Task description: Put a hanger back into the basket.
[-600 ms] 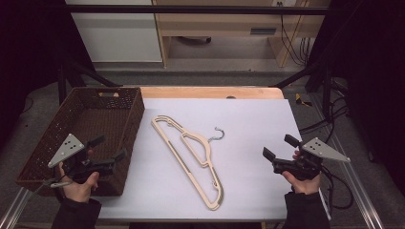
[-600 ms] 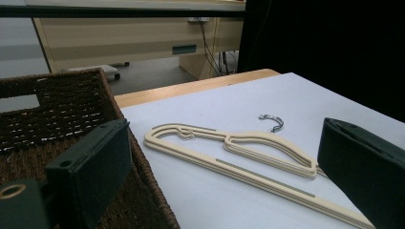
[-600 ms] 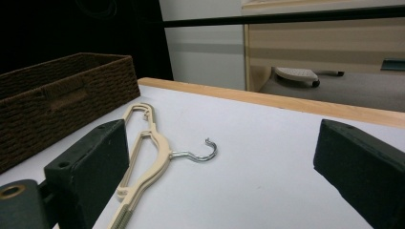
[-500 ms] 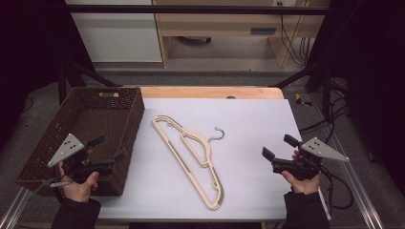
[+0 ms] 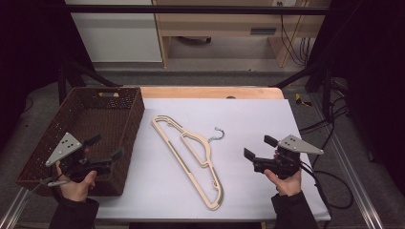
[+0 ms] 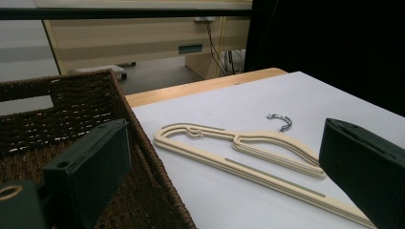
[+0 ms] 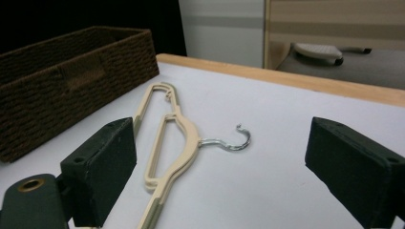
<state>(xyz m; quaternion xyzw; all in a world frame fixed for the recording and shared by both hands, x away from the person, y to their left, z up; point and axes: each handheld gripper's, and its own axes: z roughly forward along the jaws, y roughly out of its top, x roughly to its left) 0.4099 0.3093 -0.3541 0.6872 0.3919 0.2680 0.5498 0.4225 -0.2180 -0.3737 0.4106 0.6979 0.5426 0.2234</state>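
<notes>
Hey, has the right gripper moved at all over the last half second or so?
No. In the high view the right gripper sits at the same spot right of the hanger, level with its lower half, jaws open, as before.

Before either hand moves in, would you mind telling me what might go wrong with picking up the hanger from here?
The flat cream plastic hanger lies flush on the white table cover, so the open right gripper may scrape or slide it rather than get under it. Its thin metal hook could catch the cover. The open left gripper hangs at the brown woven basket wall and might knock it.
</notes>
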